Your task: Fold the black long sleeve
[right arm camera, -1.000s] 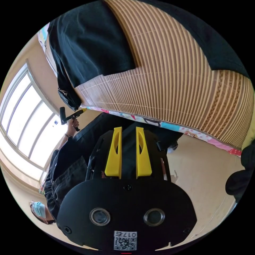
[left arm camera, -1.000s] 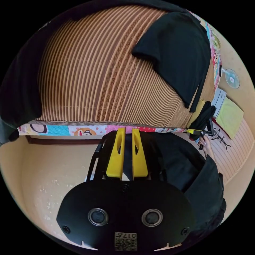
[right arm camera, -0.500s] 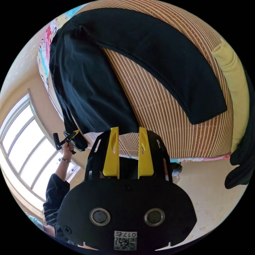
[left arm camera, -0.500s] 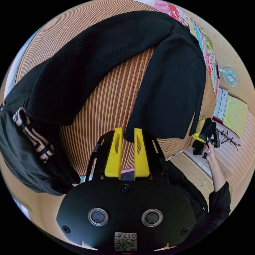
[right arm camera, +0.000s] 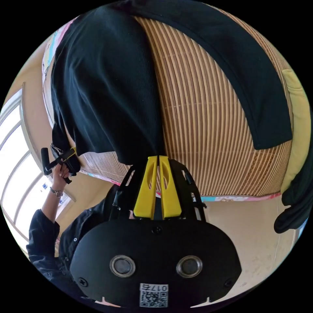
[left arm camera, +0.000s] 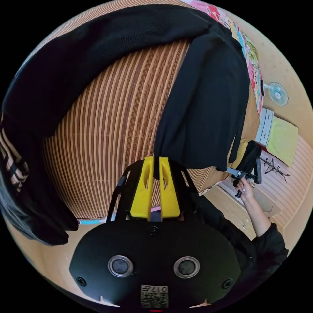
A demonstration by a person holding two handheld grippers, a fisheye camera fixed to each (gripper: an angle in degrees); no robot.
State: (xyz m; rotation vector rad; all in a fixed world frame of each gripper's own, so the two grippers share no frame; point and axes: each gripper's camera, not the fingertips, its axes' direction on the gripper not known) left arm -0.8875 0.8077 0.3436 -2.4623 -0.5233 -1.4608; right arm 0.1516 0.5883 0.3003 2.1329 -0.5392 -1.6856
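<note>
The far part of the black long sleeve (left arm camera: 205,107) is cut off by the fisheye rim of the left gripper view. Its hem corner is hidden between the closed jaws of the left gripper (left arm camera: 156,163). Beside the long sleeve, a dark patterned garment (left arm camera: 19,182) is cropped by the rim. The label on the gripper housing is too small to be resolved.

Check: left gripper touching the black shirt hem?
Touching. Left gripper view: left gripper has both yellow fingers closed on the hem corner of the black long sleeve.
</note>
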